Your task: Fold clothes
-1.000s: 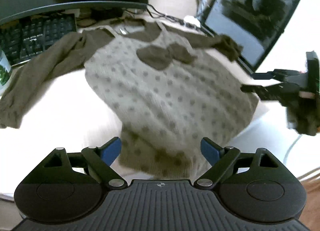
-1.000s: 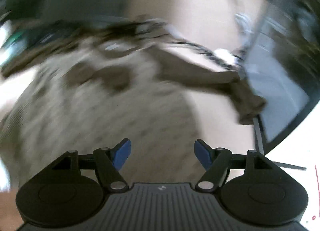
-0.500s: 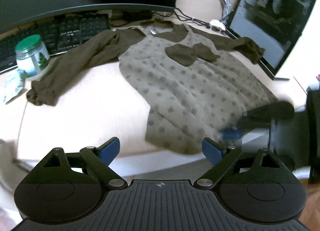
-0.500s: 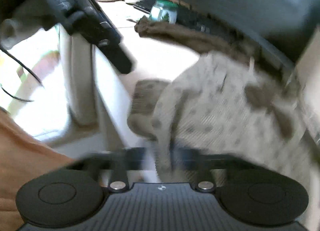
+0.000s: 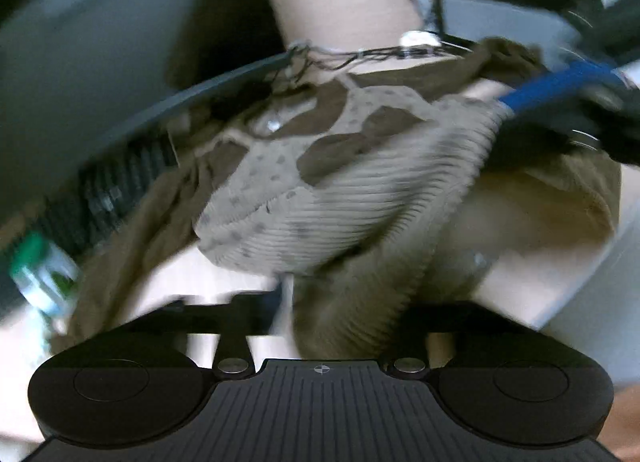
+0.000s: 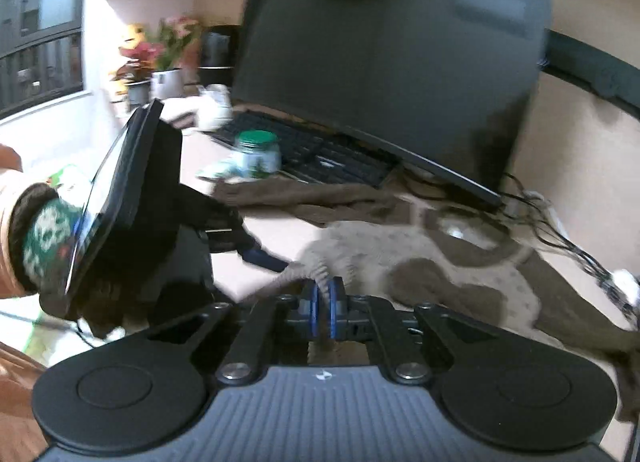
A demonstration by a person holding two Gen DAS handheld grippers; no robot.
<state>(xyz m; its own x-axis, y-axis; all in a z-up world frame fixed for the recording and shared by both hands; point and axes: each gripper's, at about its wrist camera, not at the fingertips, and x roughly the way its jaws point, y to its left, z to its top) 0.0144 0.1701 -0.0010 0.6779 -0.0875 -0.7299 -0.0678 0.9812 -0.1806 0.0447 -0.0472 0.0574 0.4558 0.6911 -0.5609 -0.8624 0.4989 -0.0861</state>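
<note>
Right wrist view shows the right gripper (image 6: 325, 304) with its jaws pressed together on a pinch of ribbed hem of the one sweater (image 6: 440, 262), a pale dotted knit with dark brown sleeves and a brown bow, which lies across the tabletop (image 6: 276, 230) with its lower edge lifted and drawn toward the collar. To the side, the left gripper (image 6: 264, 258) reaches in from the near edge, its blue-tipped fingers meeting the same hem; a knitted green-and-white cuff (image 6: 44, 238) covers the wrist behind it. Left wrist view is heavily blurred: the sweater (image 5: 320, 198) is bunched there, its ribbed band rising up toward the other gripper's blue pads at the upper right, and cloth fills the space where the left gripper (image 5: 320, 326) closes, so its jaws look shut on the fabric, though the blur hides the fingertips themselves. Along the far edge of the tabletop stand one large dark monitor (image 6: 400, 62), one black keyboard (image 6: 320, 158), and one green-lidded jar (image 6: 258, 154) beside the end of a brown sleeve. Two potted plants (image 6: 160, 58) sit by the window at the far left corner, and a tangle of black cables (image 6: 560, 238) runs along the far right edge.
</note>
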